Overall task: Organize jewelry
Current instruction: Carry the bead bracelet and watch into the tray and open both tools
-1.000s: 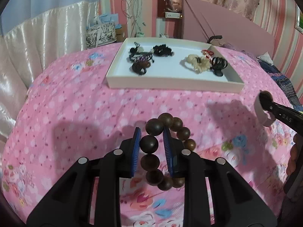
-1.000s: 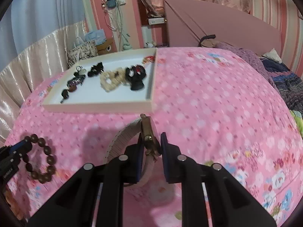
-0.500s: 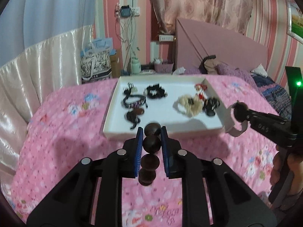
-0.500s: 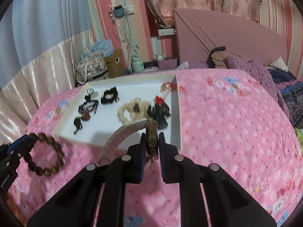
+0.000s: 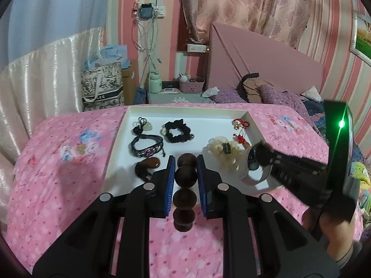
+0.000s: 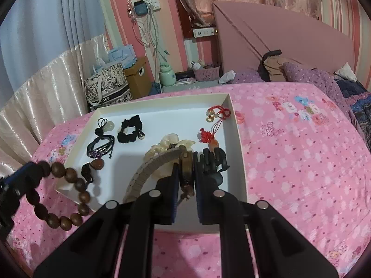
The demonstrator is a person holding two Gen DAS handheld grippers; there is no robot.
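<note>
Two tongs level over tray (image 6: 236,125), left tongs (image 5: 185,171) gripping beads (image 5: 185,176), right tongs (image 6: 186,173) gripping watch (image 6: 185,166).

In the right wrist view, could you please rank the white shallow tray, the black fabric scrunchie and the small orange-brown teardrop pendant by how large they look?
1. White shallow tray: by far the largest.
2. Black fabric scrunchie.
3. Small orange-brown teardrop pendant: smallest, though it lies nearer the camera, so the gap from the scrunchie is unsure.
</note>
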